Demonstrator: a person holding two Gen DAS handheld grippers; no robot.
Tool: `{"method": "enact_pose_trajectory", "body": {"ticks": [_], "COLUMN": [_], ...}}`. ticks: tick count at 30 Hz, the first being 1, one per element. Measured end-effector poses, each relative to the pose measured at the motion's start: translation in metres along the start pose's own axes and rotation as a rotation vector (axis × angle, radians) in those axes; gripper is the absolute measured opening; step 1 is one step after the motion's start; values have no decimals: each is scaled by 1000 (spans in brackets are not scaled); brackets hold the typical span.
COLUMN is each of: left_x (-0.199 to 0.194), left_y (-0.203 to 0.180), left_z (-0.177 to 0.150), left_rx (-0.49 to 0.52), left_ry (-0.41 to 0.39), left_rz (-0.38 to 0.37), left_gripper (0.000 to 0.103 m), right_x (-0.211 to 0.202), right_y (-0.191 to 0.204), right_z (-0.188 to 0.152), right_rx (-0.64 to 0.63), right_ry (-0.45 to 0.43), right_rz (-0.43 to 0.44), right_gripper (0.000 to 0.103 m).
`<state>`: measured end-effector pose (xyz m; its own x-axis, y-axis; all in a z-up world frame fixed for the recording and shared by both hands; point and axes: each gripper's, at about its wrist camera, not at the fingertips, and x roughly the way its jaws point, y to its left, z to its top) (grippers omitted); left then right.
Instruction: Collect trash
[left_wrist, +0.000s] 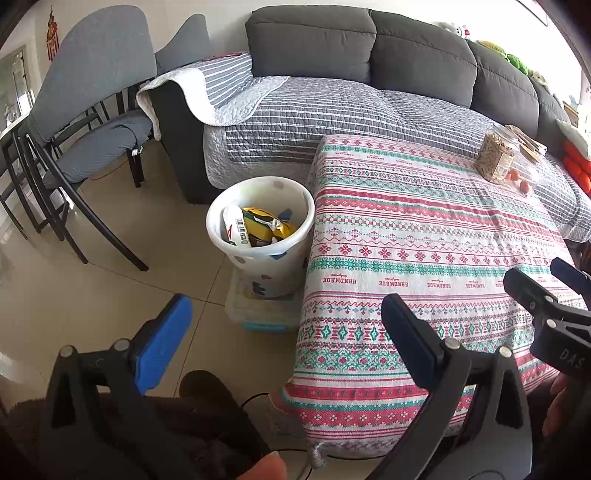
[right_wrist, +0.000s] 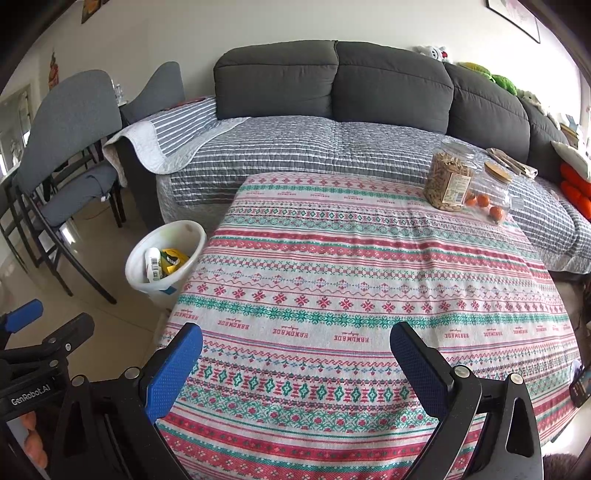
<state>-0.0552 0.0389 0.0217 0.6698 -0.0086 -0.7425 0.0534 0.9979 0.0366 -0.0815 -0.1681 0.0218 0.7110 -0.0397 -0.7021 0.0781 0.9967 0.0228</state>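
White plastic bin, round, centre-left of frame, holds crumpled yellow and white wrappers, touching the patterned woven tablecloth edge. Bare tile floor left of it. Left gripper wide, empty. Right gripper wide, empty, over the cloth.

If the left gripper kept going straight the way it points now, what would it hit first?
Probably the white bin, or the table's near-left corner. The left gripper is open, aimed between them; depth is unclear.
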Motion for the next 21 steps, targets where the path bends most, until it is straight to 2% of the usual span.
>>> {"method": "enact_pose_trajectory", "body": {"ticks": [21], "left_x": [2], "left_y": [-1], "left_z": [-1], "left_rx": [-5], "left_ry": [9], "left_rz": [-21], "left_gripper": [102], "right_x": [-1], "right_y": [4], "right_z": [-1], "right_rx": [-6], "right_ry": [-10], "right_rz": [1], "right_gripper": [103]}}
